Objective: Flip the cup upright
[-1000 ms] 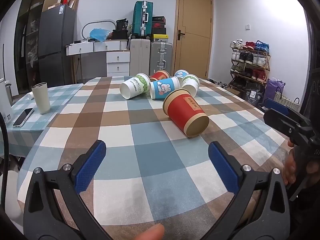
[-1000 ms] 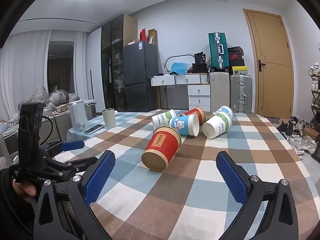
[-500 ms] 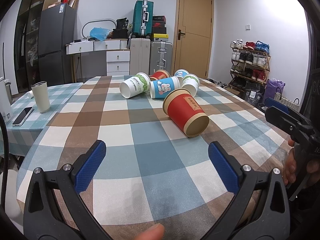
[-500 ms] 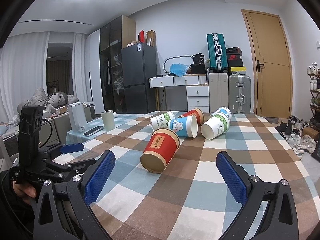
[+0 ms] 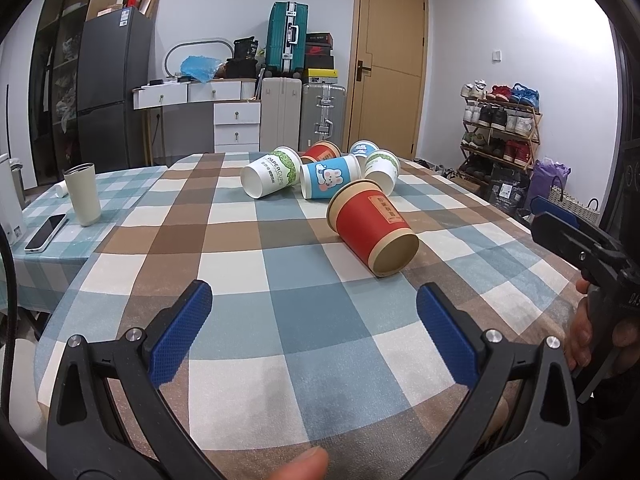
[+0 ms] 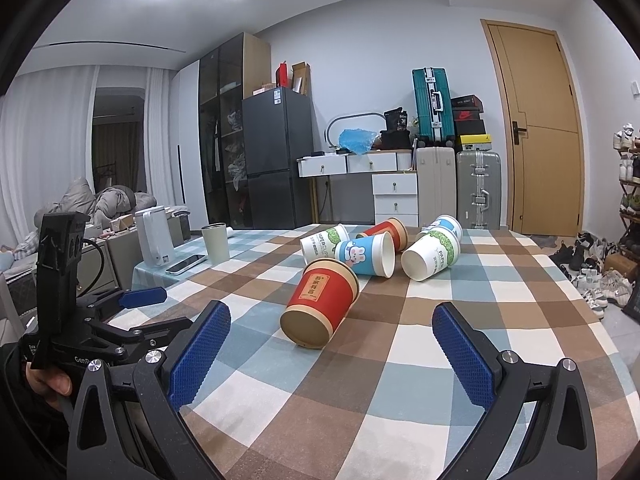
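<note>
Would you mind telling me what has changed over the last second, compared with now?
The right gripper has edged closer to the near red cup, which now looks larger and lower in its view. Nothing was gripped or released: both grippers stay open, the left gripper has barely moved, and all cups still lie on their sides on the table.

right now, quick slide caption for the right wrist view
Open right gripper faces a red cup lying on its side on the checked table, five more tipped cups behind.
</note>
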`<state>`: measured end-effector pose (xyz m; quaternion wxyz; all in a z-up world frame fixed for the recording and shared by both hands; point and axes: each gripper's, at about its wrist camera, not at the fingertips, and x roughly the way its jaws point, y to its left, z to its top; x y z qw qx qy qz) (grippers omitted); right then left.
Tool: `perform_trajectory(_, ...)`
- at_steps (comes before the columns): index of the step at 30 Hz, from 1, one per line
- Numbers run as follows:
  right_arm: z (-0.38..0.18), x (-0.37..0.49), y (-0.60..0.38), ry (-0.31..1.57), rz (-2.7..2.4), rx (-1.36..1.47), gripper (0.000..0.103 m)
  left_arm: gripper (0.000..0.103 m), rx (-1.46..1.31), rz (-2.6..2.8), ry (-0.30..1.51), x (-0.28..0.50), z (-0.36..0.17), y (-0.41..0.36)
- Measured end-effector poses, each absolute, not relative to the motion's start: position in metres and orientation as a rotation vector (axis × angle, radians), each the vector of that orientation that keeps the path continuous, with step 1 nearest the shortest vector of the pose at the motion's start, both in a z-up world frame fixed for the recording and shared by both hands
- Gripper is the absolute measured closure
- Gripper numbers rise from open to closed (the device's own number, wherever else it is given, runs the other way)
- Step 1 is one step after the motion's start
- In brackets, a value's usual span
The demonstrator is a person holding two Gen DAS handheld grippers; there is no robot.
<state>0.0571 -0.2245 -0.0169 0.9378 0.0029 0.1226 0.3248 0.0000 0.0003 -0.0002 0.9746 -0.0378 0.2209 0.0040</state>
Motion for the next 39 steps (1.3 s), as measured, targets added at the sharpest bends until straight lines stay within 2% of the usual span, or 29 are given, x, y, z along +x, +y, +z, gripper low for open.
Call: perform_trajectory(39, -0.019, 0.0575, -0.2274, 0.249, 0.661, 0.012, 0.0, 0.001, -0.074, 0.009, 0.448, 0.0006, 0.0001, 0.0008)
